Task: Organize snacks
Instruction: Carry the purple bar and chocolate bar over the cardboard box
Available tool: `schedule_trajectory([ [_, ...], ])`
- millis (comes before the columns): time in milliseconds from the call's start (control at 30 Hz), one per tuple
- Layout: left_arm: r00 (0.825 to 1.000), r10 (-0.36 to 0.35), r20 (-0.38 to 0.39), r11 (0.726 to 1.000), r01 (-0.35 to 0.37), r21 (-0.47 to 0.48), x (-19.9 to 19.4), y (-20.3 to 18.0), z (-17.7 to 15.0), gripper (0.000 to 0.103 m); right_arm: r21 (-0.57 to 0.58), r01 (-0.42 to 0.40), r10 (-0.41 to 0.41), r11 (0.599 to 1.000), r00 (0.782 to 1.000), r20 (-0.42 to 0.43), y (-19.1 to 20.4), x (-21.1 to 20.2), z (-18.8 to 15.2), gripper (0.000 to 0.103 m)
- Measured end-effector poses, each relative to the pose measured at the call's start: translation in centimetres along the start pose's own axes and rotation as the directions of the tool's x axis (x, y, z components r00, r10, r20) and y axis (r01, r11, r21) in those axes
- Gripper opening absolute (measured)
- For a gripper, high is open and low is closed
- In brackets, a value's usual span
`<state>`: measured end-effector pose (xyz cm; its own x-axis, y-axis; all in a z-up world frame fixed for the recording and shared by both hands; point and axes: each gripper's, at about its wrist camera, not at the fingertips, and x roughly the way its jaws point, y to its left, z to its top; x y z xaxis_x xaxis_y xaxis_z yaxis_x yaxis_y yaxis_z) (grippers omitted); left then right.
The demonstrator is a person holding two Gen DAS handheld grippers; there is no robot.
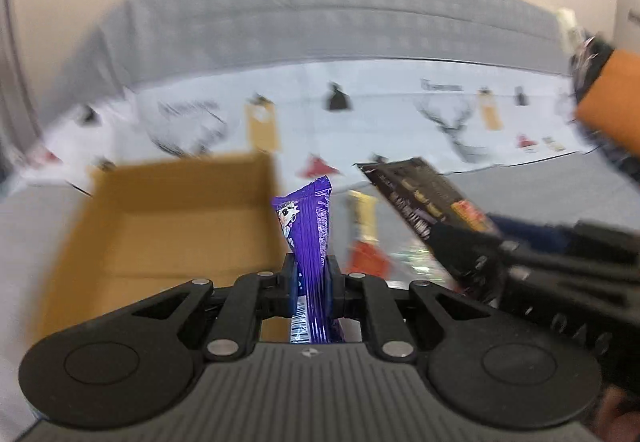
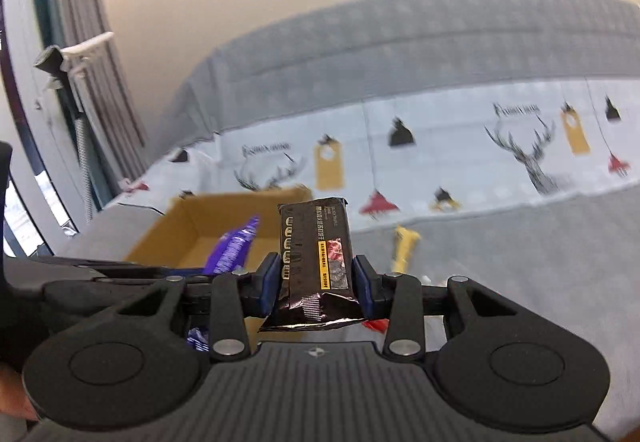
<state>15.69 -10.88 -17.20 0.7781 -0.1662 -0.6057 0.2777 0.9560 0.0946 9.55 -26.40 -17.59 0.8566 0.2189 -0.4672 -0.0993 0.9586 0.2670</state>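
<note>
My left gripper [image 1: 311,274] is shut on a purple snack packet [image 1: 308,226], held upright above the right edge of an open cardboard box [image 1: 160,226]. My right gripper [image 2: 316,278] is shut on a black snack packet [image 2: 316,242], held up just right of the box [image 2: 192,230]. The purple packet [image 2: 236,246] shows at the left in the right wrist view, over the box. The black packet [image 1: 424,210] and the right gripper show at the right in the left wrist view. The box looks empty where visible.
A yellow snack bar [image 1: 364,218] [image 2: 404,246] and a red packet [image 1: 368,258] lie on the grey surface right of the box. A printed cloth with deer and tags [image 2: 440,146] lies behind. A grey sofa back [image 1: 320,14] stands beyond. Curtains [image 2: 80,62] hang at the left.
</note>
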Motion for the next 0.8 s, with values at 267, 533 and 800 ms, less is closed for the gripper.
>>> schedule_trajectory([
  [267,0.998,0.055,-0.022,0.994,-0.057,-0.095,0.3,6.5,-0.1,0.013,-0.015,-0.081,0.081,0.997,0.997,-0.018,5.3,2.5,1.0,0.042],
  [533,0.991,0.096,-0.095,0.976,-0.112,-0.184,3.4,12.7,-2.4,0.013,-0.059,-0.121,0.112,0.991,0.984,-0.135,9.8,8.6,-0.9,0.042],
  [800,0.975,0.118,-0.190,0.968,-0.156,-0.197,8.1,15.5,-4.7,0.013,-0.030,-0.092,0.082,0.995,0.966,-0.244,10.2,14.4,-4.0,0.042],
])
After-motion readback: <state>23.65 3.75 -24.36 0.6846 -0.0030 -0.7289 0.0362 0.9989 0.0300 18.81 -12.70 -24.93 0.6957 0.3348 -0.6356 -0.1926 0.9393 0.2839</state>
